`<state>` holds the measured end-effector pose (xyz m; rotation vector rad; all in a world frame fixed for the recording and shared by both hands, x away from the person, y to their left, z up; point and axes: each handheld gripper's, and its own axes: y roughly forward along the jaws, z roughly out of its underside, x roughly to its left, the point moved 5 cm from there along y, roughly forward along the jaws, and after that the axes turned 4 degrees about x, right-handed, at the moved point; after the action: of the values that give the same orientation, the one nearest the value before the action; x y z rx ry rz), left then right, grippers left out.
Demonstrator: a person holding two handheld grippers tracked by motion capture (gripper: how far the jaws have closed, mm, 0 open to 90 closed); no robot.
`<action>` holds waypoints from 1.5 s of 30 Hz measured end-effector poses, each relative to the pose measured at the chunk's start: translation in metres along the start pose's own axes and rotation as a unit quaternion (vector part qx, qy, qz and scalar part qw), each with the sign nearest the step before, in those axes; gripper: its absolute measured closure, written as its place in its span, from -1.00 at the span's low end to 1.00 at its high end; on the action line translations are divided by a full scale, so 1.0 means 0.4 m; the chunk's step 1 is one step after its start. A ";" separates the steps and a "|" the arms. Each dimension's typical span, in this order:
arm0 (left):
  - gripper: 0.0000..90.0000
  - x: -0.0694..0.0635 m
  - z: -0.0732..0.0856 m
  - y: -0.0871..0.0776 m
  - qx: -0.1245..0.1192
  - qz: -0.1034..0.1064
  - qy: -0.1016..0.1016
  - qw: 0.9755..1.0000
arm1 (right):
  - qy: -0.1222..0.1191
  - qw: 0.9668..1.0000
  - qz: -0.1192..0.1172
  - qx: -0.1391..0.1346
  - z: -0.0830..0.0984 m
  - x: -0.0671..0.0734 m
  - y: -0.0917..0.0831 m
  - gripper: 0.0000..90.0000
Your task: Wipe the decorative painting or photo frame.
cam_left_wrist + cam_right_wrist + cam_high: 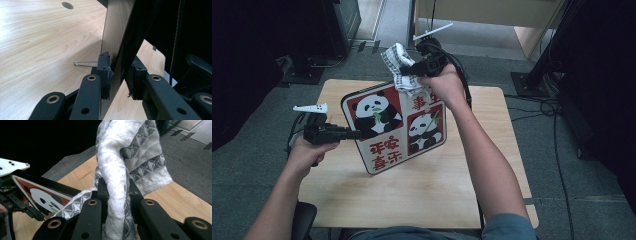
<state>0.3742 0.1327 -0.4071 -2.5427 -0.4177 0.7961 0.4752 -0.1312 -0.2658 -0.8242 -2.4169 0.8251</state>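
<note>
Left gripper [354, 133] clamps the panda tray [394, 127] edge, tilted above the table [422, 195]. Right gripper [404, 70] clamps the checked cloth [399, 62] at the tray's far edge.

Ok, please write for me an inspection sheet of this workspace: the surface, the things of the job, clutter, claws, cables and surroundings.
Surface: light wooden table, bare around the work.
Job's things: panda board held tilted, its lower edge near the table; checked cloth bunched against its top edge.
Clutter: small wire clip lying on the table beside the board.
Claws: left claw shut on the panda board's left edge; right claw shut on the checked cloth.
Cables: black cables on the floor at the right; one trails from the right claw.
Surroundings: grey carpet floor, dark stands and furniture behind the table.
</note>
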 end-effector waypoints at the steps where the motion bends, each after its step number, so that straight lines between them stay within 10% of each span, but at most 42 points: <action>1: 0.67 0.000 0.000 0.000 0.000 0.001 0.000 1.000 | 0.002 1.000 0.000 0.001 0.001 -0.002 -0.002 0.78; 45: 0.66 0.003 0.002 -0.001 0.002 0.003 -0.009 1.000 | 0.035 0.998 0.053 -0.012 0.031 -0.138 -0.083 0.79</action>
<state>0.3746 0.1339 -0.4082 -2.5364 -0.4126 0.8216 0.4945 -0.1939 -0.2648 -0.9821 -2.3419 0.7945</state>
